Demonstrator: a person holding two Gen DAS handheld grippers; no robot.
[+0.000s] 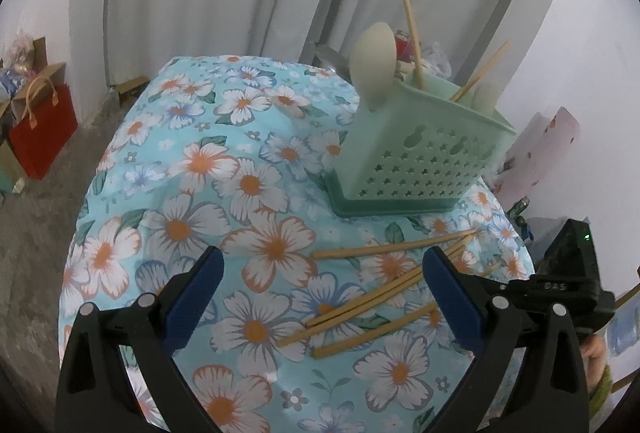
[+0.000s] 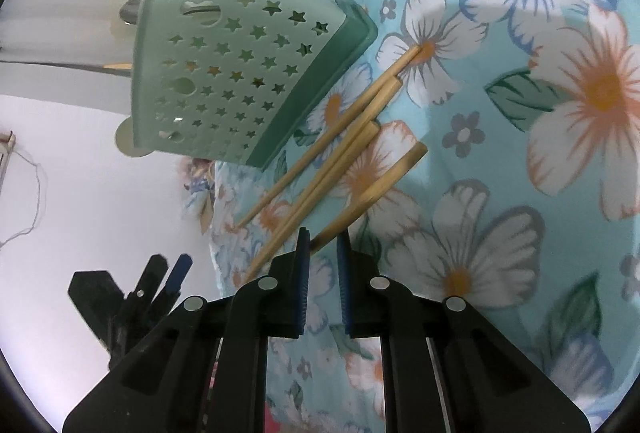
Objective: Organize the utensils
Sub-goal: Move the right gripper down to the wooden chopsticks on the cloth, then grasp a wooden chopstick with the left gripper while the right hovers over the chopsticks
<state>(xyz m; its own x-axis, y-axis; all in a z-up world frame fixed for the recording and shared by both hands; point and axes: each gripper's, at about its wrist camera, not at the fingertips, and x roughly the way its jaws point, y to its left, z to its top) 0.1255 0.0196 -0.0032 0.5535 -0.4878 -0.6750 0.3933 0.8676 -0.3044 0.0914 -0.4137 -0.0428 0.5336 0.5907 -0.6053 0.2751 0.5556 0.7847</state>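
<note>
Gripping the near end of one bamboo chopstick (image 2: 372,193), the right gripper (image 2: 323,241) has its blue-padded fingers (image 2: 303,273) drawn narrow around the stick, whose far end appears raised off the floral cloth of the worktop (image 2: 520,161); the hold sits close to the tip, so the long free end could swing or slip out on lifting, and it could also catch the neighbouring sticks and scatter them. The left gripper (image 1: 320,273) hovers above the same pile with its fingers (image 1: 192,293) spread wide and nothing between them. Loose chopsticks (image 1: 372,297) lie in a crossed fan on the cloth just in front of the holder: the right wrist view shows four, counting the held one, while the left wrist view suggests about five, the overlap making the count uncertain. Beyond them stands one mint-green utensil holder (image 1: 420,153), perforated with stars and seated in a darker drip tray; it stands near the worktop's far edge, so a hard push while inserting could shift or tip it. Inside it are two chopsticks (image 1: 412,33) leaning at angles and two pale spoons (image 1: 374,61), one partly hidden behind the rim. One red gift bag (image 1: 40,129) stands on the floor at far left.
</note>
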